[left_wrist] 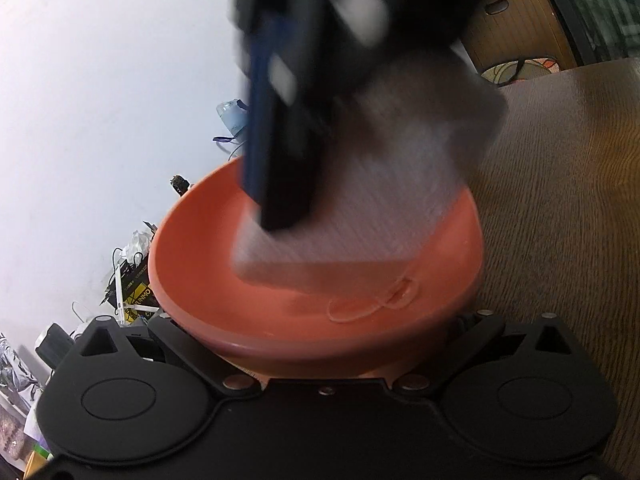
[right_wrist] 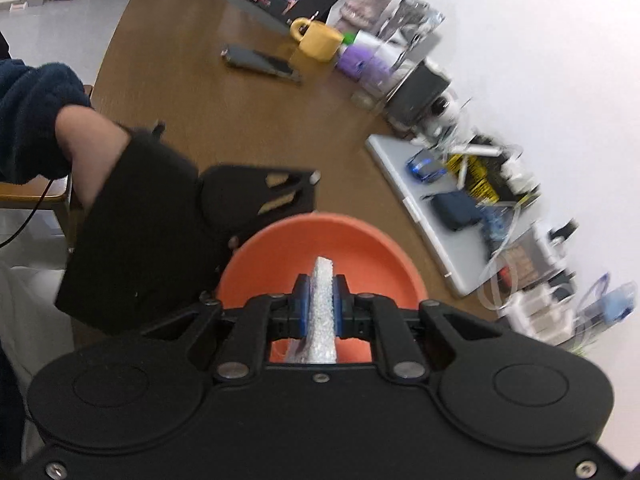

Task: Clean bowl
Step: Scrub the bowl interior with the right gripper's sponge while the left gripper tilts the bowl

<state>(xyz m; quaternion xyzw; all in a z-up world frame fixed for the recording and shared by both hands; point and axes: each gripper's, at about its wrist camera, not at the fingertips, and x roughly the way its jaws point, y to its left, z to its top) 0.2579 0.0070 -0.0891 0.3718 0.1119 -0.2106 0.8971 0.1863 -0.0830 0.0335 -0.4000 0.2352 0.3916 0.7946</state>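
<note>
Fingers [right_wrist: 303,300] on our right gripper [right_wrist: 320,304] are clenched on a white sponge [right_wrist: 324,300], their blue pads pressing its two faces while its tip pokes out ahead over the bowl [right_wrist: 320,240]. Our left gripper [left_wrist: 320,344] has the bowl between its arms, the near wall filling the gap; its fingertips are hidden under the rim, so we cannot tell whether they grip it or merely flank it.

Largest first, the brown bench [right_wrist: 224,120] carries everything. Our orange bowl [left_wrist: 280,320] sits on it near its edge, tilted towards the left camera. In the left view, the sponge [left_wrist: 360,220] hangs blurred inside the bowl, its lower edge near the bottom; whether it touches we cannot tell. A thin smear ring [left_wrist: 372,300] marks the bowl's floor just beside the sponge.

Farther off on the bench stand a silver laptop [right_wrist: 400,176], a yellow mug [right_wrist: 318,42] and a dark phone [right_wrist: 260,62], all well apart from the bowl. A dark blue sleeve [right_wrist: 32,120] shows at the left.
</note>
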